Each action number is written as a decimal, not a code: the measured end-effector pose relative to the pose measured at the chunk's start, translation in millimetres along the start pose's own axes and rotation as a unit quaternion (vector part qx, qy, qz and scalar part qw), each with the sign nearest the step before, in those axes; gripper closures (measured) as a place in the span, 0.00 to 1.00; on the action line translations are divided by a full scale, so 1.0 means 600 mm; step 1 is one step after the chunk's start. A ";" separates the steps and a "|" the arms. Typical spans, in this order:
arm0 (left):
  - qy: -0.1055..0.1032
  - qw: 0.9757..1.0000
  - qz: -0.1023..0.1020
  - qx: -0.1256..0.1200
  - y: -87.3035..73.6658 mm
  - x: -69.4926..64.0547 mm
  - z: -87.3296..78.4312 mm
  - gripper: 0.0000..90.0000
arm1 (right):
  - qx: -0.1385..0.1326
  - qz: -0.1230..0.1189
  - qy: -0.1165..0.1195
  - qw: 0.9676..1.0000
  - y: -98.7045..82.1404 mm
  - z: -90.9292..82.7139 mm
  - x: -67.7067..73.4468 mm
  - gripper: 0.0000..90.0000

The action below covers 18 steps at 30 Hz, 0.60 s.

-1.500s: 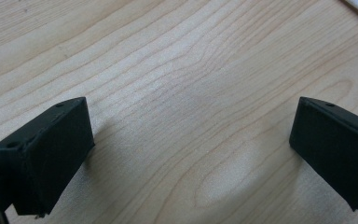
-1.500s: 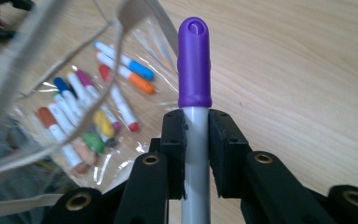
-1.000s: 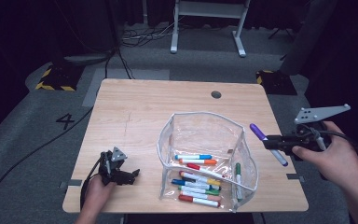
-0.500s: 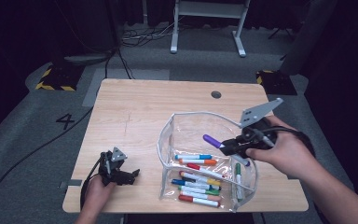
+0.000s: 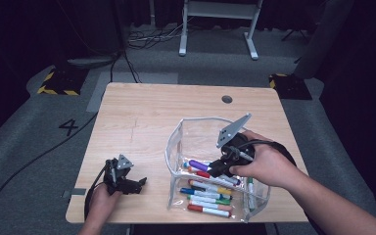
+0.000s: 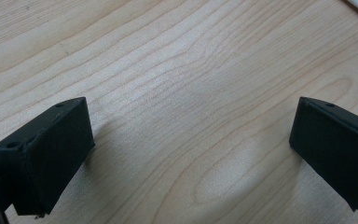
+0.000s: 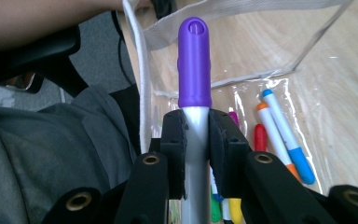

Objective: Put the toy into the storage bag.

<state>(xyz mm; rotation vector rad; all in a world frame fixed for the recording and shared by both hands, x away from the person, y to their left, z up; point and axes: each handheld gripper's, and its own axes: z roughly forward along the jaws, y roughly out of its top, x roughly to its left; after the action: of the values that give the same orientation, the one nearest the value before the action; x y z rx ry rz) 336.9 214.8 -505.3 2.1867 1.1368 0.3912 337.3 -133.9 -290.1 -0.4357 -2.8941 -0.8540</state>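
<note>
A purple-capped marker (image 7: pixel 195 60) with a white barrel stands clamped between the pads of my right gripper (image 7: pixel 196 126). In the high view, the right gripper (image 5: pixel 214 169) holds this marker (image 5: pixel 197 165) low inside the mouth of a clear plastic pouch (image 5: pixel 175 147), cap pointing left. Several coloured markers (image 5: pixel 208 191) lie in the pouch, and some (image 7: pixel 284 135) show beyond the jaws in the right gripper view. My left gripper (image 5: pixel 138 183) rests on the table near the front left edge, left of the pouch. Its jaws stand wide apart over bare wood (image 6: pixel 177 70), and nothing lies between them.
The pouch's white zipper rim (image 7: pixel 135 56) stands up close to the held marker. The wooden table (image 5: pixel 142 112) has a round cable hole (image 5: pixel 227 99) at the back right. Cables and a white stand (image 5: pixel 218 29) lie on the floor behind it.
My right gripper has carried the purple marker from the table's right edge leftward and down into the pouch's mouth. The left gripper has stayed where it was.
</note>
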 end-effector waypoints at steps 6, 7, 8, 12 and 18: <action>0.000 1.000 0.000 0.000 0.000 0.000 0.000 0.00 | 0.027 0.011 0.028 0.999 -0.002 0.039 -0.018 0.86; 0.000 1.000 0.000 0.000 0.000 0.000 0.000 0.00 | 0.035 0.014 0.027 0.999 -0.003 0.045 -0.022 0.86; 0.000 1.000 0.000 0.000 0.000 0.000 0.000 0.00 | 0.040 0.016 0.031 0.999 -0.004 0.053 -0.026 0.86; 0.000 1.000 0.000 0.000 0.000 0.000 0.000 0.00 | 0.052 0.019 0.040 0.998 -0.005 0.077 -0.034 0.86; 0.000 1.000 0.000 0.000 0.000 0.000 0.000 0.00 | 0.082 0.023 0.043 0.995 -0.012 0.117 -0.041 0.86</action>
<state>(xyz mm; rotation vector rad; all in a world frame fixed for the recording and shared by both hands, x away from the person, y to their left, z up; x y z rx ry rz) 336.9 214.8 -505.3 2.1867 1.1367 0.3902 358.2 -107.6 -357.1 -0.4363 -2.8333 -0.6067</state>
